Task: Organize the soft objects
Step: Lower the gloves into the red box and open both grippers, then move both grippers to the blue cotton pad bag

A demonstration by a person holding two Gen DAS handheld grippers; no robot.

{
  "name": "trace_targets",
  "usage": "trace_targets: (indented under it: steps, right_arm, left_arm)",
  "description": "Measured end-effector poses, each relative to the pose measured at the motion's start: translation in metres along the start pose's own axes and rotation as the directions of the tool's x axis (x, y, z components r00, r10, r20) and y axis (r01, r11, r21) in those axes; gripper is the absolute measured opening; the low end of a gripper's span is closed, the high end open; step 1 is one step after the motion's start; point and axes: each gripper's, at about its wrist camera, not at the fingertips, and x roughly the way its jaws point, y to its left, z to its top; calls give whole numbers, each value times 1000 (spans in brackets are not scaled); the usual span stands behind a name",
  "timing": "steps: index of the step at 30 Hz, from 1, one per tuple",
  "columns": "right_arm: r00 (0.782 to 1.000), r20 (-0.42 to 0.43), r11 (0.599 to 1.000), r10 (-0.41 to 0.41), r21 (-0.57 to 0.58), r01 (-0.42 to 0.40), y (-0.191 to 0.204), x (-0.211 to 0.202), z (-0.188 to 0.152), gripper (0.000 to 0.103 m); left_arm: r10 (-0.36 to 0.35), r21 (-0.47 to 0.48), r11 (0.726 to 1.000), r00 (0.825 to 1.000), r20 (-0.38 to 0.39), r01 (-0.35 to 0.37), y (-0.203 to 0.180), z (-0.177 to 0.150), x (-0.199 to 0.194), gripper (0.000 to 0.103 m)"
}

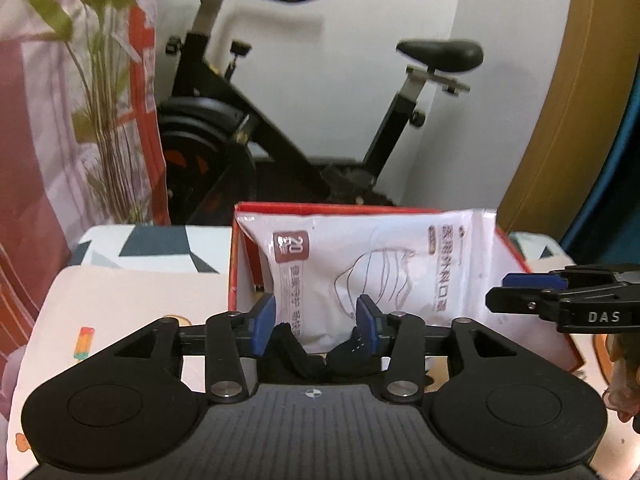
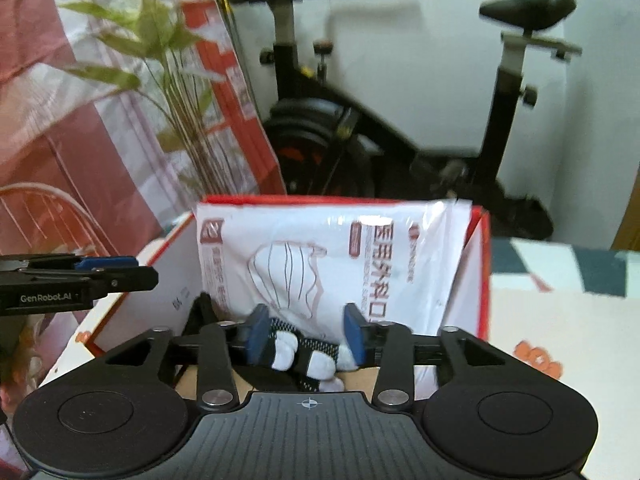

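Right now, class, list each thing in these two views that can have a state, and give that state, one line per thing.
left gripper: open, jaws on either side of a dark sock
right gripper: open, jaws on either side of a black-and-white sock
dark sock: crumpled, low in the box
black-and-white sock: bunched, in the box
mask packet: sealed, upright against the back wall
red box: open-topped

light: soft, even indoor | blur: background slightly soft | glare: mild on mask pack (image 2: 332,256) | edges: fisheye-bent, dark corners
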Motion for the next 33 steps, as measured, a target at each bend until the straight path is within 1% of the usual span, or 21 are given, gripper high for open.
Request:
trace_targets:
  steps: [2, 3, 4, 5, 6, 7, 8, 10, 11, 13, 16, 18, 21, 23, 26, 28, 31, 33]
  right_arm:
    - [999, 45, 1000, -9, -14, 10, 4, -15, -2, 60]
    - [997, 70, 1000, -12, -22, 13, 6, -23, -5, 64]
    - [996, 92, 999, -17, -27, 19, 8, -30, -7, 75]
    - [993, 115, 999, -25, -31, 29, 10, -38, -10, 88]
    - [990, 134, 999, -35, -30, 39, 11, -45, -14, 93]
    - [987, 153, 998, -48, -25, 53, 11, -51, -17, 97]
    - [982, 177, 998, -60, -19, 65, 12, -57, -21, 100]
    - [975, 212, 997, -71, -8, 74, 12, -68, -30, 103]
    - [971, 226, 997, -73, 3, 74, 11, -73, -35, 103]
    - [968, 238, 997, -79, 21, 76, 9, -79, -44, 103]
    - [965, 247, 996, -88, 33, 82, 9, -84, -58, 103]
    - [960, 260, 995, -99, 36, 93, 10, -88, -68, 103]
    - [958, 269, 995, -97, 45, 88, 10, -93, -81, 103]
    - [955, 277, 994, -102, 57, 89, 8, -97, -91, 103]
    - [950, 284, 991, -132, 60, 120, 9, -100, -108, 103]
    - [951, 274, 989, -145, 55, 135, 11, -99, -119, 103]
    - [957, 248, 989, -148, 47, 141, 14, -96, -136, 102]
    - [966, 218, 990, -137, 60, 127, 14, -91, -144, 102]
  left_arm:
    - [-1, 2, 1000, 1000, 27, 1, -2, -4, -12, 51]
    - [-5, 4, 1000, 999, 42, 5, -4, -8, -19, 52]
    - [-7, 7, 1000, 999, 52, 7, -5, -12, -24, 57]
    - [-7, 14, 1000, 998, 63, 7, -7, -16, -30, 65]
    - [-8, 32, 999, 997, 81, 6, -11, -21, -38, 71]
    - [-9, 52, 999, 995, 99, 4, -14, -28, -44, 85]
    - [-7, 64, 998, 994, 111, 0, -16, -32, -49, 96]
    - [-8, 66, 998, 992, 126, 0, -21, -43, -58, 99]
    - [-9, 62, 998, 992, 122, 2, -23, -48, -61, 100]
    - [-2, 55, 998, 994, 106, -4, -27, -57, -63, 103]
    - [5, 33, 999, 998, 70, -7, -31, -72, -62, 103]
    - [31, 24, 999, 999, 40, -32, -34, -80, -62, 103]
    - [93, 17, 996, 996, 2, -93, -40, -90, -60, 103]
    - [124, 50, 991, 992, 1, -124, -44, -96, -62, 103]
    - [160, 140, 977, 986, 37, -164, -53, -105, -65, 103]
    - [150, 160, 975, 988, 30, -153, -54, -107, -65, 103]
    - [100, 103, 990, 995, -6, -99, -49, -108, -63, 103]
    - [84, 70, 994, 996, -22, -83, -46, -110, -61, 103]
